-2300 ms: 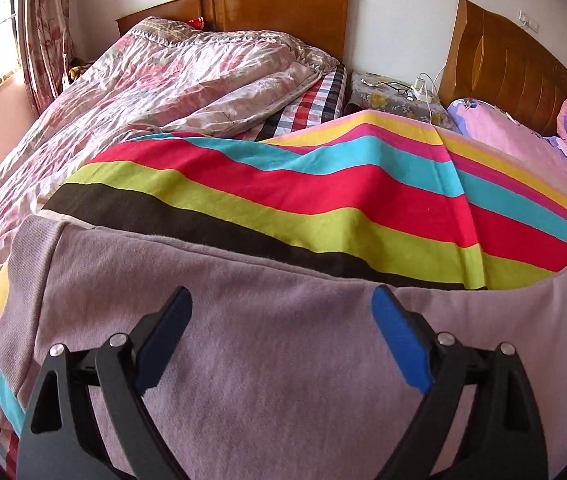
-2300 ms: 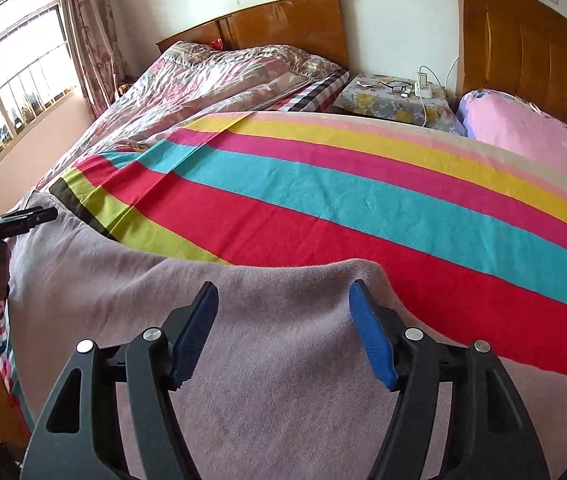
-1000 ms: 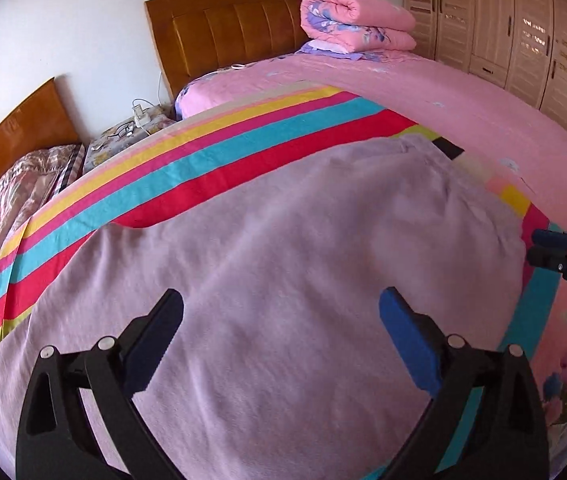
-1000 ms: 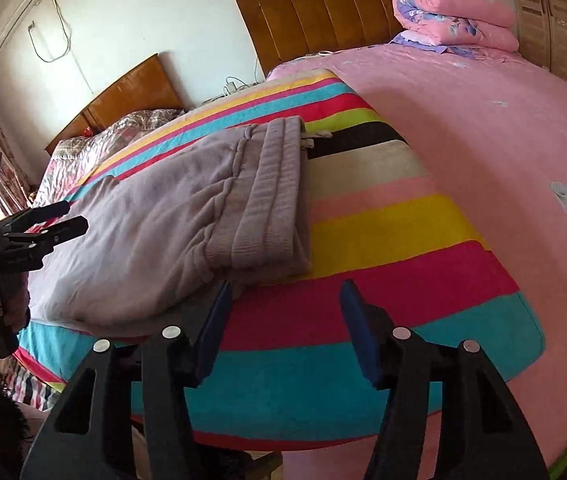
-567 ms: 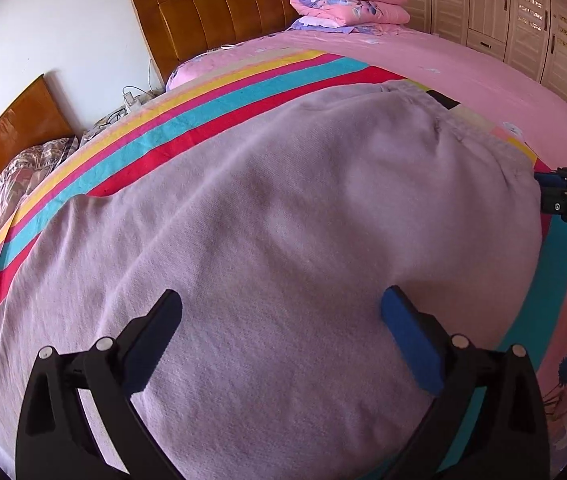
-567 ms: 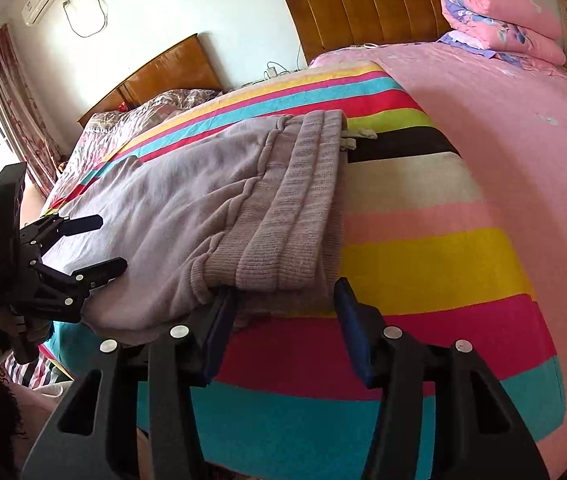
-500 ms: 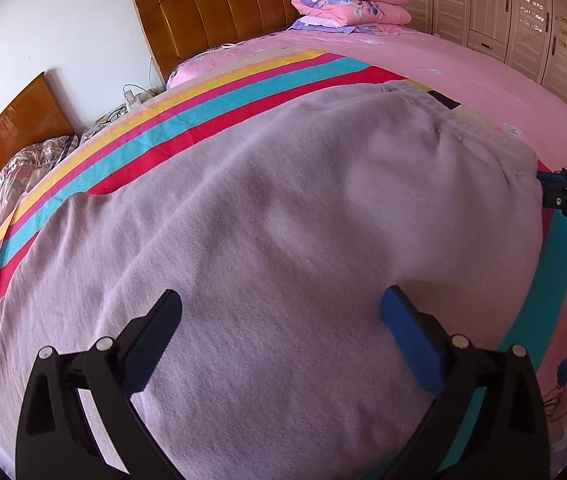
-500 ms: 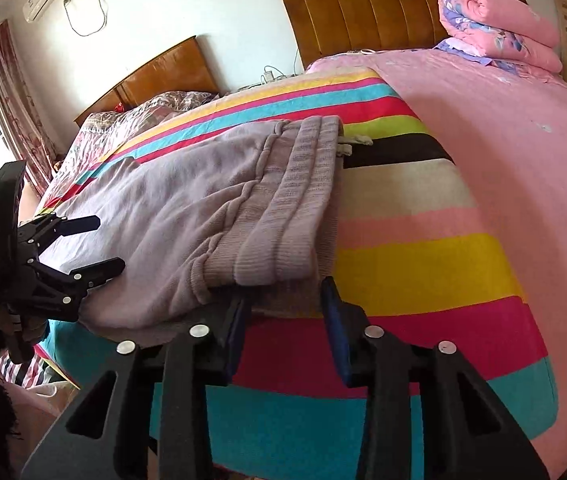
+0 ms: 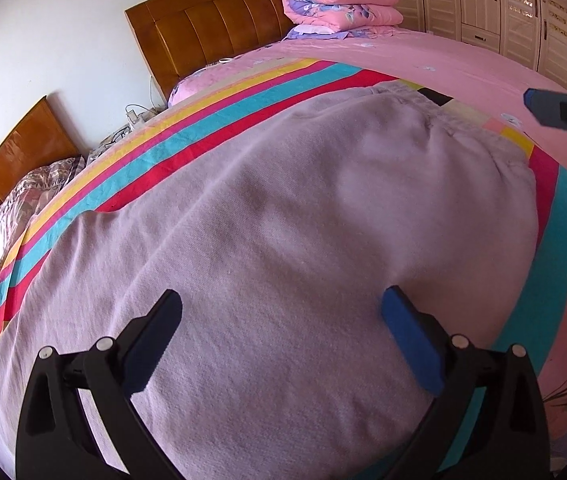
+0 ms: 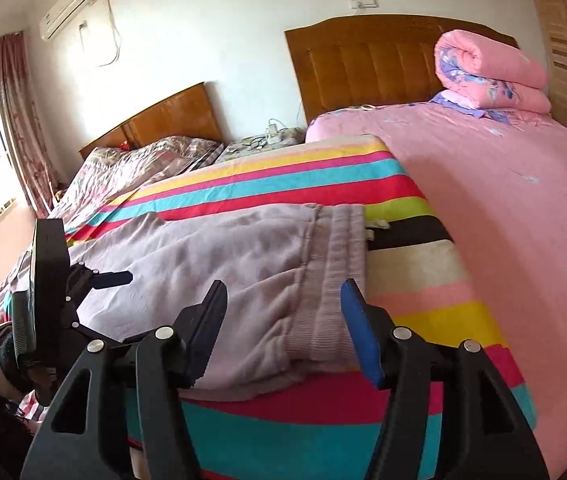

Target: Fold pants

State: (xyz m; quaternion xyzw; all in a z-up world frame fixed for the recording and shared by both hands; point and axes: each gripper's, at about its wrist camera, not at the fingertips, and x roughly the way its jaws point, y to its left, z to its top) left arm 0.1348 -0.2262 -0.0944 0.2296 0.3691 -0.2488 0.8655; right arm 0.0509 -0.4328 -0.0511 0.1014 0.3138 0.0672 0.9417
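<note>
The mauve knit pants lie spread on a striped blanket on the bed. My left gripper is open just above the pants' near part, touching nothing I can see. In the right wrist view the pants show their ribbed waistband toward me. My right gripper is open, its fingers on either side of the waistband's near corner. The left gripper shows at the left there; a right fingertip shows at the right edge of the left wrist view.
A pink sheet covers the bed to the right, with a rolled pink quilt by the wooden headboard. A second bed and a nightstand lie to the left. Wardrobes stand at the far right.
My right gripper has moved in and lifted slightly, so its open fingers now straddle the waistband corner. My left gripper has stayed open over the pants and shifted a little.
</note>
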